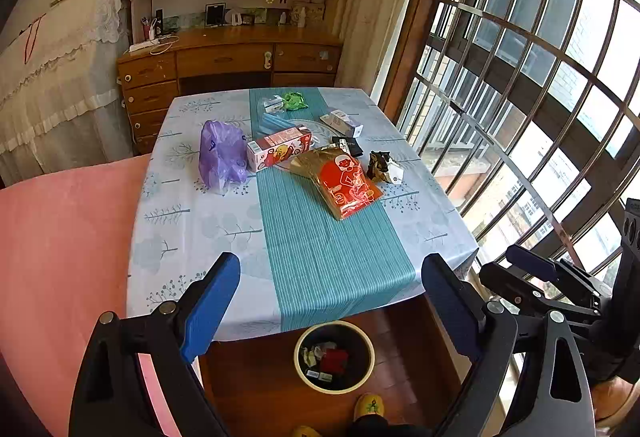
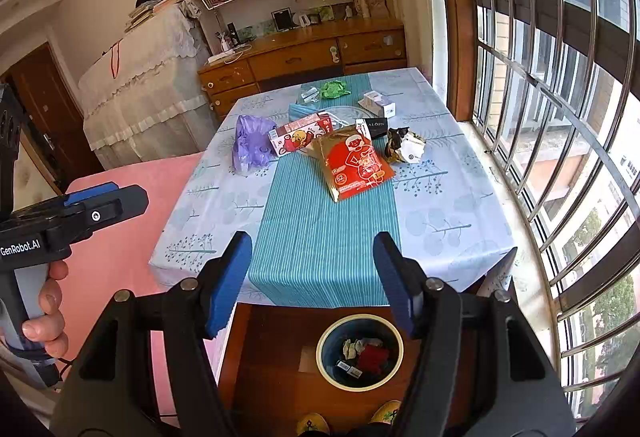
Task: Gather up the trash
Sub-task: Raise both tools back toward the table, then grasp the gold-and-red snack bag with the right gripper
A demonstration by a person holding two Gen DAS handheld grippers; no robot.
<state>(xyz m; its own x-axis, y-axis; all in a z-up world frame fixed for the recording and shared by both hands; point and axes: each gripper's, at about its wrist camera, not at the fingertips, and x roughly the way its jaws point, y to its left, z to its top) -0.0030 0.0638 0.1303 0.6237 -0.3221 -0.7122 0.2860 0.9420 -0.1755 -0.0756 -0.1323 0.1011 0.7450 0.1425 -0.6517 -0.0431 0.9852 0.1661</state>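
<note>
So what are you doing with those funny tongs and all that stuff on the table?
A person holds a pair of tongs in each hand to tidy up trash. Both the left tongs and the right tongs are open and empty, hovering near the table's front edge. Wrappers still lie there, such as the red and gold packet and the purple bag. The bin on the floor already holds some scraps.
</note>
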